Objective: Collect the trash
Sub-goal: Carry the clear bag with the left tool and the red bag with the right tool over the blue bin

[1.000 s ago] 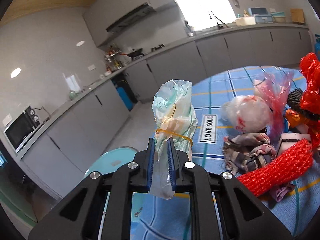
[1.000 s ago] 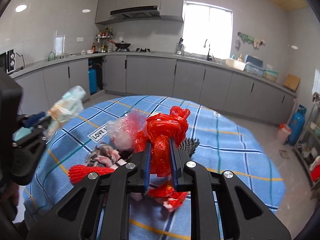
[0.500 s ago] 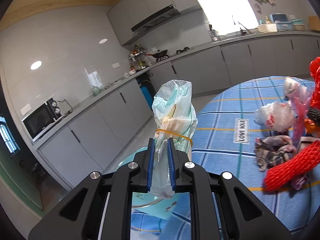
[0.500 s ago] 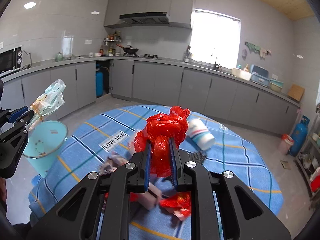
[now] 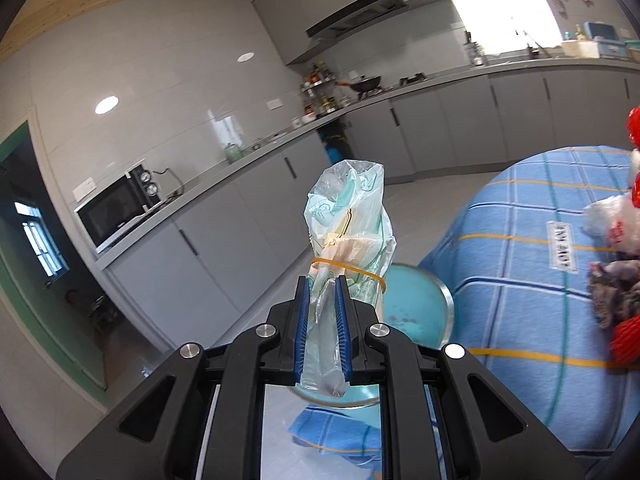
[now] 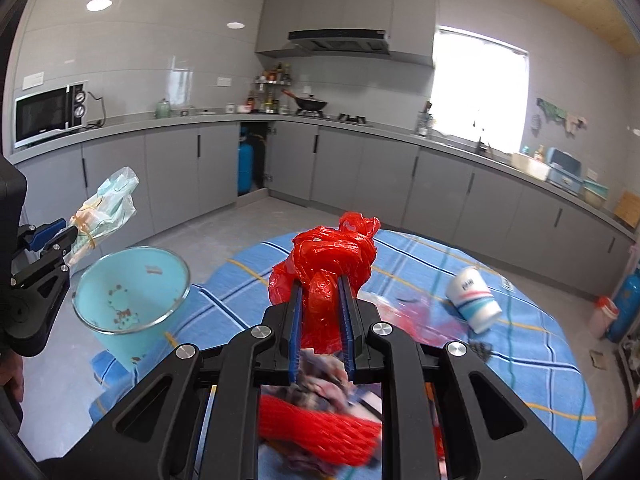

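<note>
My left gripper (image 5: 322, 294) is shut on a clear bag with green print (image 5: 349, 236), bound by a yellow rubber band, held upright. Behind and below it stands a light blue bin (image 5: 416, 308) at the table's left edge. In the right wrist view the same bag (image 6: 106, 210) hangs above and left of the bin (image 6: 132, 300). My right gripper (image 6: 322, 300) is shut on a knotted red plastic bag (image 6: 332, 256), held over the table with the blue checked cloth (image 6: 520, 352). A red mesh sleeve (image 6: 316, 432) and crumpled scraps lie below it.
A paper cup (image 6: 472, 300) lies on its side on the table's right part. Grey kitchen cabinets (image 6: 360, 168) run along the walls, with a microwave (image 6: 50, 114) on the counter. A blue gas cylinder (image 6: 624, 308) stands on the floor at far right.
Both grippers swung left and rose a little, each keeping its bag. The bin has come into view under the left gripper's bag, and the trash pile has slid to the right.
</note>
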`<action>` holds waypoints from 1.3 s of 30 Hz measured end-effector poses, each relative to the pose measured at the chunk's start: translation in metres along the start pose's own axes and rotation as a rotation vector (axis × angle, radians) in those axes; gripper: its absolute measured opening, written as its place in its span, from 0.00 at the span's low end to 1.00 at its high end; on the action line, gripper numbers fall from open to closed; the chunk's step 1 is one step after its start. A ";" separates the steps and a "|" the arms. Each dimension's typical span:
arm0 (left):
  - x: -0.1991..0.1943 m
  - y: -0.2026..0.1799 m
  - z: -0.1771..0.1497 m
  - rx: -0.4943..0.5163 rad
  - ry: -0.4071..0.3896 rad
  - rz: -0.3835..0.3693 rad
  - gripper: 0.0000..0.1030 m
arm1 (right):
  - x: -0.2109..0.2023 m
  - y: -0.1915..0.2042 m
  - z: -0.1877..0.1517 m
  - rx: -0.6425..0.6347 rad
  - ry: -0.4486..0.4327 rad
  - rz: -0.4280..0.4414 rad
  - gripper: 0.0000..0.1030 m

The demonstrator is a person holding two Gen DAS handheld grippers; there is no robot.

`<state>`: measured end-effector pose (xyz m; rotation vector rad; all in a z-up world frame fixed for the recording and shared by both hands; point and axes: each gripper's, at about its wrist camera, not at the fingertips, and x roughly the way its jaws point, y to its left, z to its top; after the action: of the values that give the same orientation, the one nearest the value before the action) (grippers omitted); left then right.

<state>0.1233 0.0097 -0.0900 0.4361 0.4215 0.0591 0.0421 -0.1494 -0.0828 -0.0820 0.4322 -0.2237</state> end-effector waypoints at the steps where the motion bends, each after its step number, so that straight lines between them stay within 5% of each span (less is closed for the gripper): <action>1: 0.002 0.003 0.000 -0.002 0.005 0.005 0.13 | 0.003 0.003 0.001 -0.001 0.000 0.012 0.17; 20: 0.059 0.049 -0.005 -0.050 0.107 0.134 0.13 | 0.059 0.081 0.025 -0.075 0.024 0.188 0.17; 39: 0.094 0.052 -0.006 -0.038 0.167 0.148 0.14 | 0.097 0.127 0.030 -0.117 0.067 0.300 0.17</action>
<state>0.2080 0.0731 -0.1085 0.4261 0.5510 0.2481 0.1654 -0.0472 -0.1111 -0.1231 0.5175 0.0944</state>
